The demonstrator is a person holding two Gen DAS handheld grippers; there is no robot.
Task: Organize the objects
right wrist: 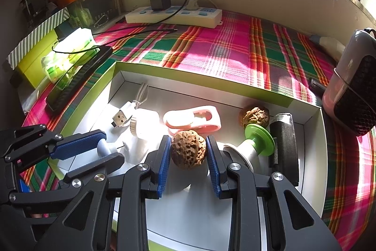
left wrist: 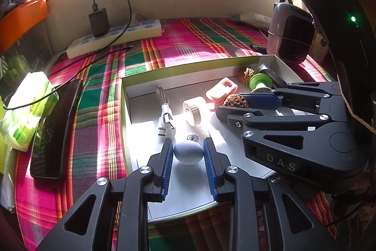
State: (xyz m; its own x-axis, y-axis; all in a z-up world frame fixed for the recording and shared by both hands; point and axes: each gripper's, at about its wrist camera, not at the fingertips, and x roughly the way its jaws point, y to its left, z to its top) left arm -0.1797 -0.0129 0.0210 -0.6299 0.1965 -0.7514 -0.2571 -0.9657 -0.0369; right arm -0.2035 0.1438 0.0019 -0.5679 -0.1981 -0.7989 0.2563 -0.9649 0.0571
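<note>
A shallow white box with a green rim [left wrist: 178, 71] [right wrist: 211, 84] lies on the plaid cloth. My left gripper [left wrist: 188, 152] [right wrist: 103, 149] is shut on a pale blue-grey knob [left wrist: 188, 153] [right wrist: 103, 149] inside the box. My right gripper [right wrist: 188, 149] [left wrist: 235, 105] is shut on a brown walnut [right wrist: 188, 150] [left wrist: 235, 101]. Also in the box lie a second walnut [right wrist: 254, 116] [left wrist: 250, 73], a pink clip [right wrist: 192, 119] [left wrist: 222, 88], a white USB cable [left wrist: 165, 120] [right wrist: 124, 115], a white toothed cylinder [left wrist: 195, 109] [right wrist: 144, 125], a green-and-white spool [right wrist: 256, 140] [left wrist: 260, 82] and a black block [right wrist: 284, 142].
A black phone [left wrist: 55, 131] [right wrist: 78, 78] leans on a green tissue pack [left wrist: 25, 109] left of the box. A white power strip [left wrist: 115, 37] [right wrist: 174, 14] with a black charger stands at the back. A grey-and-black device [left wrist: 291, 33] [right wrist: 352, 88] stands right of the box.
</note>
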